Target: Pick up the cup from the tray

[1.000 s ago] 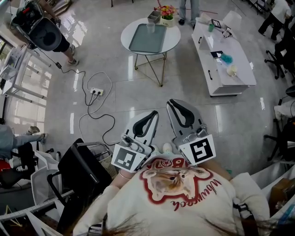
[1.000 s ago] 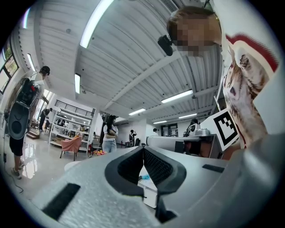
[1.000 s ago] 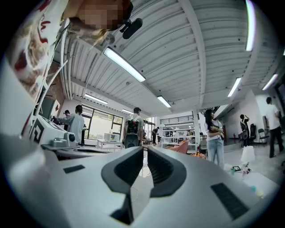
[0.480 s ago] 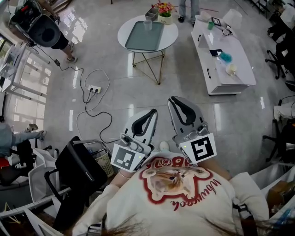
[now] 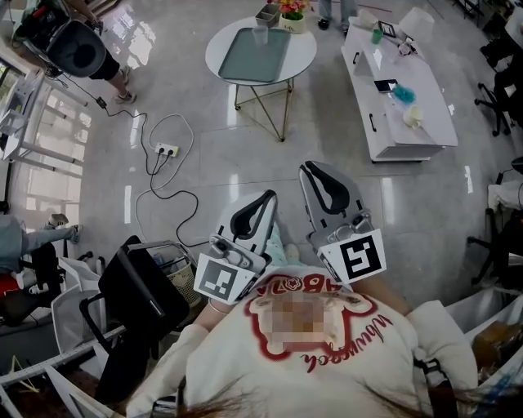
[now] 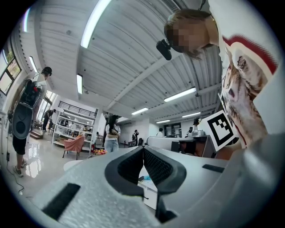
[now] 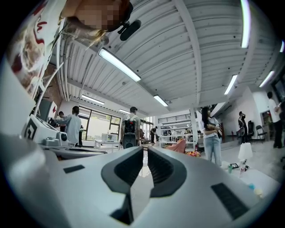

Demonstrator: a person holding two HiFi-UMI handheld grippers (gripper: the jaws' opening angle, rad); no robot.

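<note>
Holding both tools close to my chest, over bare floor (image 5: 245, 155), well apart from the round table (image 5: 306, 59). Left gripper (image 5: 263, 201): jaws closed, tips touching, nothing between them. Right gripper (image 5: 318, 172): jaws closed too, empty. The two sit side by side, both pointing away from me toward the table. Both gripper views tilt up and show mostly ceiling, with people standing in the room beyond.

Cup (image 5: 260, 34): clear, upright, standing at the far edge of the tray (image 5: 255, 61), untouched. The tray is grey-green, lies across the middle of the round table and carries only the cup. Flower pot (image 5: 290, 10) and small grey box (image 5: 267, 15) stand at the table's far edge, just beyond the tray.

Long white bench (image 5: 409, 131) is right of the table, with small items scattered along its top; I can't tell what most of them are. Power strip (image 5: 167, 150) lies on the floor left of the table, with a cable (image 5: 163, 200) looping toward me. Black chair (image 5: 140, 295) is beside my left arm. Person with a black backpack (image 5: 75, 47) stands at the far left.
</note>
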